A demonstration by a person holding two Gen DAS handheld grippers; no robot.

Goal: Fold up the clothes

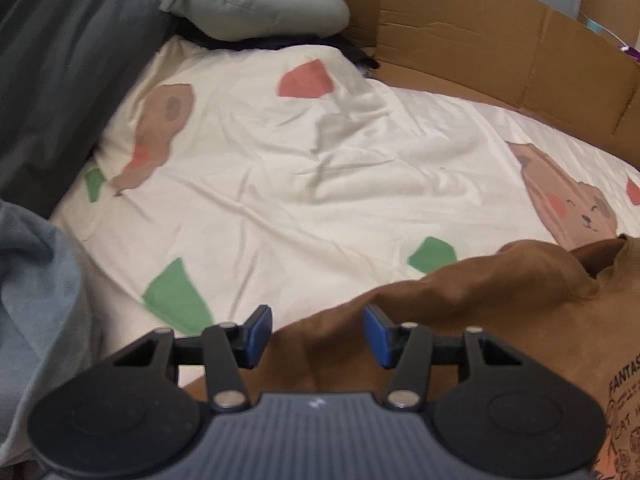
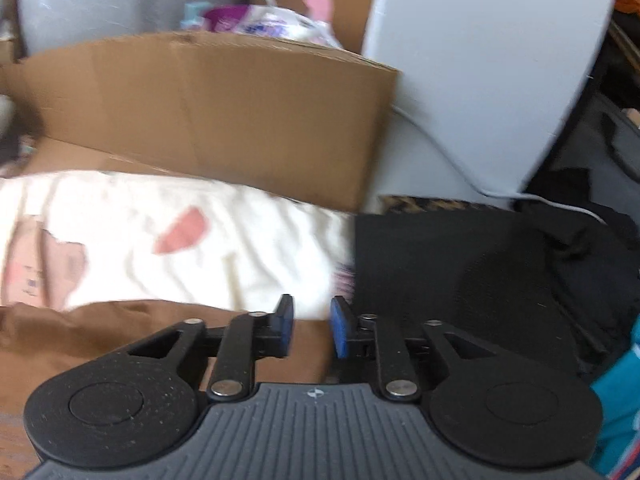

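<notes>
Brown shirt [image 1: 460, 320] lies rumpled on the bed sheet [image 1: 320, 160], at six o'clock in both views. Left gripper [image 1: 318, 336] hovers over its edge, fingers wide apart, holding nothing, likely lining up a pinch. Right gripper [image 2: 311, 326] stands narrowly parted, also empty, by the black cloth [image 2: 460, 280] at three o'clock.

The sheet [image 1: 320, 168] is cream, printed with tan bears, green patches and coral-red patches. Near right lies a brown shirt [image 1: 460, 312] with orange-and-black lettering. A pale grey-green padded garment [image 1: 248, 0] sits far left. The cardboard [image 1: 480, 32] is plain tan. Both grippers' pads [image 1: 260, 334] are blue on black fingers.
</notes>
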